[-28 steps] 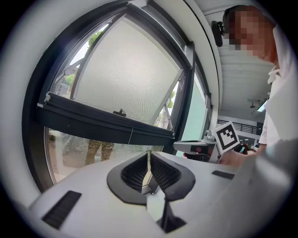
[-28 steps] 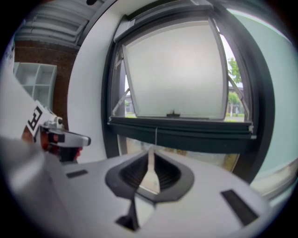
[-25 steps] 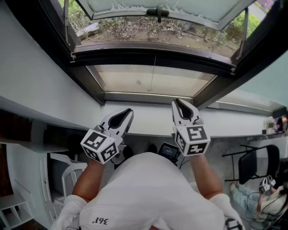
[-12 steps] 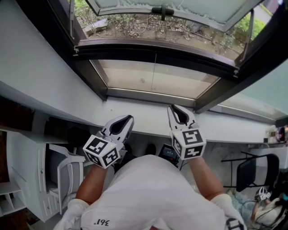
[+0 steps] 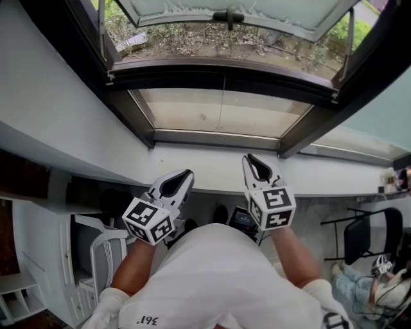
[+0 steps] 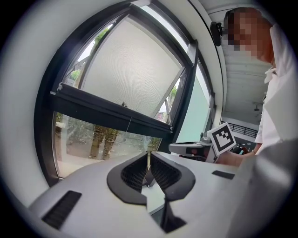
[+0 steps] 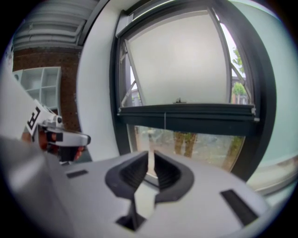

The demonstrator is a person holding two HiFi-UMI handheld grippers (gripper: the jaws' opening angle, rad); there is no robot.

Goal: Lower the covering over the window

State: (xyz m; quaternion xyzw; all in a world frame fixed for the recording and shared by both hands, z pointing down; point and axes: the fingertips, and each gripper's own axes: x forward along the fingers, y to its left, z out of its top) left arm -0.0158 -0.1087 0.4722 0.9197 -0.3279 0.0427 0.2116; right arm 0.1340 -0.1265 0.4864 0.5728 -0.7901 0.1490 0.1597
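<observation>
A dark-framed window (image 5: 221,74) fills the wall ahead. Its upper frosted sash (image 5: 244,13) is swung outward, with a black handle (image 5: 229,16). A thin cord (image 5: 222,103) hangs in front of the lower pane (image 5: 257,119). No covering shows over the glass. Both grippers hover side by side over the white sill (image 5: 212,168), pointing at the window and touching nothing. My left gripper (image 5: 185,175) (image 6: 148,155) is shut and empty. My right gripper (image 5: 252,158) (image 7: 150,155) has its jaws nearly together, only a slit between them, and holds nothing.
Below the sill are a white chair (image 5: 103,257) at the left and a small device with a screen (image 5: 243,220) in the middle. A black chair (image 5: 366,238) and a seated person (image 5: 379,286) are at the right. White shelves (image 7: 39,79) stand against a brick wall.
Both grippers have sunk a little and drawn back from the window toward my body. Their jaws look the same as before.
</observation>
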